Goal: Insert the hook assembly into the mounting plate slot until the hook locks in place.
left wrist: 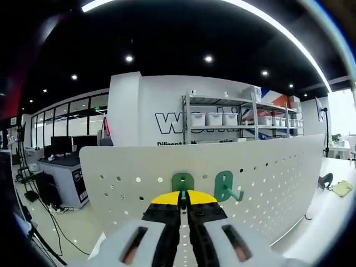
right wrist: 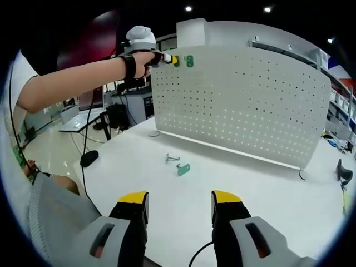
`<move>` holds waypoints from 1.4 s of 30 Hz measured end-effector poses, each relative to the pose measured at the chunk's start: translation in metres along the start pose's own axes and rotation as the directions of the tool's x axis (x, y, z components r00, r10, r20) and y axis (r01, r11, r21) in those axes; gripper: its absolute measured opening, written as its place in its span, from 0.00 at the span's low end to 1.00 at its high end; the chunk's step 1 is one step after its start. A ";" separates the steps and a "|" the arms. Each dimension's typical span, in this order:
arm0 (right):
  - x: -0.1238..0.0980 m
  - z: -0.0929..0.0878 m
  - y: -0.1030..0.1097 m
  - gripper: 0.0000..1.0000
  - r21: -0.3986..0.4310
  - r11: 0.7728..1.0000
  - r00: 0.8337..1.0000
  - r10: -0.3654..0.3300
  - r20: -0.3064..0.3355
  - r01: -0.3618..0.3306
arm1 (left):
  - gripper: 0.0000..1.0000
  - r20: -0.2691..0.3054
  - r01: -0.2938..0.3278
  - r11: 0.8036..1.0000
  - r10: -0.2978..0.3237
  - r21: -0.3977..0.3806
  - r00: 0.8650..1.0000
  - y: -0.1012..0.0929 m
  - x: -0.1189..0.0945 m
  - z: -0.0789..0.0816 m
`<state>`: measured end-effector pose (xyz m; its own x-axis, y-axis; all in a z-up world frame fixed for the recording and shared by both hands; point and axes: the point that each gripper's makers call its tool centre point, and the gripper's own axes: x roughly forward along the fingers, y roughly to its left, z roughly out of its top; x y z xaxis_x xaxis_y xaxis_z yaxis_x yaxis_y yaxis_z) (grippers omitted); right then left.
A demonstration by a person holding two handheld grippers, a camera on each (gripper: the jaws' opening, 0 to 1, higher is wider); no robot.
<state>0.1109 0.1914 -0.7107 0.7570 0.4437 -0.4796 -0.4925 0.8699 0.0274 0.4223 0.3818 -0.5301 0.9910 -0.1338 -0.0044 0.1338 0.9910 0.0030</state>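
A white perforated mounting plate (left wrist: 261, 183) (right wrist: 245, 100) stands upright on the white table. Two green hook assemblies sit near its top edge: one (left wrist: 225, 186) (right wrist: 189, 61) hangs free with its hook pointing right. The other (left wrist: 182, 182) (right wrist: 177, 60) sits right at my left gripper's (left wrist: 182, 198) yellow tips, which are shut on its lower part. In the right gripper view a hand holds that left gripper (right wrist: 162, 57) at the plate's upper left corner. My right gripper (right wrist: 179, 200) hovers low over the table, open, holding nothing.
A spare green hook base (right wrist: 183, 168) and a small metal hook (right wrist: 171, 159) lie on the table (right wrist: 250, 189) in front of the plate. A black mouse-like object (right wrist: 89, 158) sits at the table's left edge, a dark object (right wrist: 343, 172) at right. Shelves with bins (left wrist: 222, 118) stand behind.
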 end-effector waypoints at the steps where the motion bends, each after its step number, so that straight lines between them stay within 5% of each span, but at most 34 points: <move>1: 0.000 0.000 0.000 0.46 -0.001 1.000 1.000 0.000 -0.001 0.000 | 0.03 0.000 -0.001 1.000 0.001 -0.005 1.000 0.001 0.001 0.000; 26: 0.003 -0.002 -0.003 0.45 0.023 1.000 1.000 0.009 0.008 -0.009 | 0.08 0.033 0.061 0.997 -0.063 0.056 0.997 -0.007 0.009 0.010; 42: 0.003 -0.003 -0.006 0.45 0.017 1.000 1.000 0.011 0.019 -0.011 | 0.12 0.059 0.106 0.992 -0.111 0.070 0.992 -0.009 -0.018 0.018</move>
<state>0.1150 0.1868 -0.7146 0.7597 0.4572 -0.4624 -0.4935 0.8684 0.0480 0.4029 0.3750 -0.5122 0.9686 -0.2426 0.0546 0.2385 0.9684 0.0725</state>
